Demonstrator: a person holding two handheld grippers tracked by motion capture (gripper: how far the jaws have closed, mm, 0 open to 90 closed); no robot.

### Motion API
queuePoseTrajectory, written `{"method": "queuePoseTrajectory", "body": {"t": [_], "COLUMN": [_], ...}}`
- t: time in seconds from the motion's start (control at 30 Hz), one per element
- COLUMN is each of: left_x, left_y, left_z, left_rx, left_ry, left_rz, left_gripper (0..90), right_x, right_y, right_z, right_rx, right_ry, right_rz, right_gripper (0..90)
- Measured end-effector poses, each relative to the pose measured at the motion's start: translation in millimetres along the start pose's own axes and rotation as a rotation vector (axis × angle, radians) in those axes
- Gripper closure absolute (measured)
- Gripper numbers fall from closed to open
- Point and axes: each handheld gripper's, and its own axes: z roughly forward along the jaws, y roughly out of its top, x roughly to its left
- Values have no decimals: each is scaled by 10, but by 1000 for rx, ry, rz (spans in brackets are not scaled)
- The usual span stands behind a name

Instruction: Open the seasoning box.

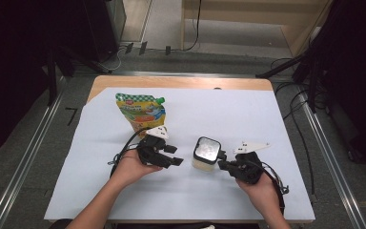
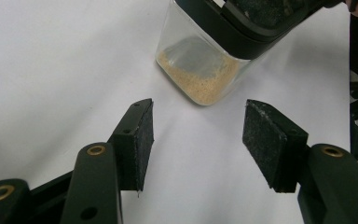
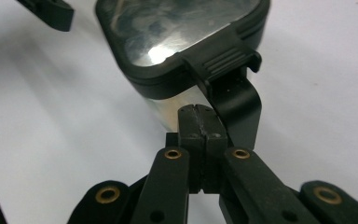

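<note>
A clear square jar [image 1: 206,153] with a black-rimmed lid stands on the white sheet [image 1: 228,114] between my two grippers. A thin layer of tan granules lies on the jar's [image 2: 199,70] bottom. My left gripper [image 1: 175,155] is just left of the jar and points at it. Its jaws [image 2: 198,135] stand open with only bare sheet between them, a little short of the jar. My right gripper [image 1: 222,165] is at the jar's right side. Its jaws [image 3: 198,114] are shut together with nothing between them, and their tips sit at the jar's clear wall just under the lid's black latch [image 3: 223,58].
A green and yellow spouted pouch [image 1: 140,110] lies behind the left gripper. The wooden table's far edge [image 1: 181,82] shows past the sheet. Cables and dark stands line the floor on both sides.
</note>
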Motion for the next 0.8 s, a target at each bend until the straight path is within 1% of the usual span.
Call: {"method": "queuePoseTrajectory", "body": {"t": [0.1,0.23,0.3,0.33,0.37,0.4,0.43,0.47,0.5,0.53,0.57,0.6,0.63,0.67,0.7,0.77,0.8], "left_x": [-10,-24,-27,-45,-45,-69,-99,-99,-153,-153,-166,-171,-173,-178,-184,-180,-170], "left_y": [4,4,5,17,17,67,85,85,111,111,125,139,156,170,195,208,230], "left_z": [5,21,25,39,39,62,75,75,94,94,106,113,114,116,110,112,112], "left_rx": [-6,4,3,14,14,61,52,52,26,26,25,29,38,34,25,24,30], "left_ry": [-9,-3,-4,-9,-9,-41,-41,-41,-22,-22,-27,-31,-42,-58,-65,-69,-61], "left_rz": [1,24,30,21,21,16,40,40,105,105,115,121,120,115,124,129,135], "left_gripper": [443,448,450,456,493,498,489,456,416,396,396,372,372,369,334,318,276], "right_x": [-61,-143,-157,-188,-199,-209,-224,-224,-251,-251,-265,-274,-274,-278,-290,-306,-345], "right_y": [9,31,38,50,54,56,55,55,50,50,50,54,54,55,60,61,57], "right_z": [-5,-2,-1,3,3,5,1,1,-1,-1,-2,-22,-22,-38,-70,-80,-96], "right_rx": [0,-1,2,2,4,5,6,6,6,6,10,20,20,20,19,14,14], "right_ry": [-13,-22,-25,-30,-33,-39,-40,-40,-36,-36,-32,-26,-26,-23,-30,-35,-40], "right_rz": [14,24,25,21,22,25,25,25,35,35,30,28,28,28,23,25,41], "right_gripper": [900,900,900,900,900,900,900,900,900,900,900,900,900,900,900,900,900]}}
